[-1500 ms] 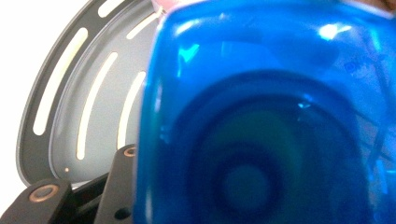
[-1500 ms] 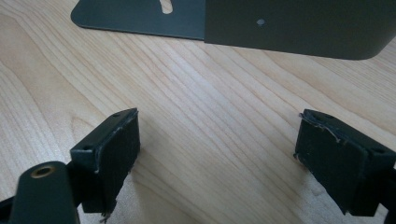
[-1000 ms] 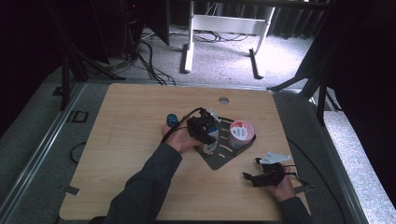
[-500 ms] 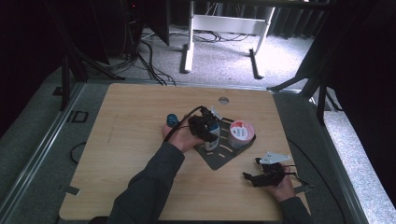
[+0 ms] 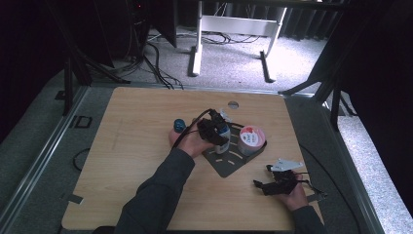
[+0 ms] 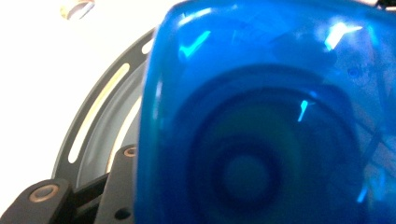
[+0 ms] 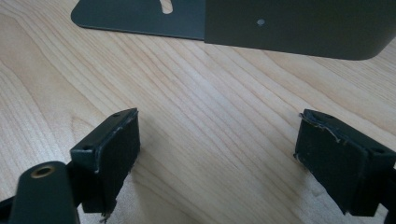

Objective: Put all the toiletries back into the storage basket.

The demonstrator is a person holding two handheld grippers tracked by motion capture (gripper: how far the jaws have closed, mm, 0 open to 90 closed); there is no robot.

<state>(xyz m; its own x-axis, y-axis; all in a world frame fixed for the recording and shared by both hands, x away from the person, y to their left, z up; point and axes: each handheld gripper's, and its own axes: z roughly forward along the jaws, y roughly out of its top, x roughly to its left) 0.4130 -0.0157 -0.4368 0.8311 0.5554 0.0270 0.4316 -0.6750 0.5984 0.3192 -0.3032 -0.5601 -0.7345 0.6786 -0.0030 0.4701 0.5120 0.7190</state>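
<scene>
Spanning most of the high view, the wooden surface (image 5: 136,161) carries a dark metal rack (image 5: 229,163) with curved slots near its middle. A person's left sleeve (image 5: 156,195) reaches in from the bottom edge toward the rack. On the rack's far corner stands a roll of tape (image 5: 251,139) with a red and white top. Just left of the tape, upright on the rack, is a bottle (image 5: 222,134) with a white upper part and a blue lower part; the left tool (image 5: 214,132) pinches it, and in the left gripper view the blue plastic (image 6: 266,116) sits right against the camera between the jaws. The right tool (image 5: 265,187) lies low over the surface, near the rack's front corner, its pads (image 7: 116,149) spread wide over bare wood. A small blue cap (image 5: 179,125) sits on the surface just beyond the left hand.
</scene>
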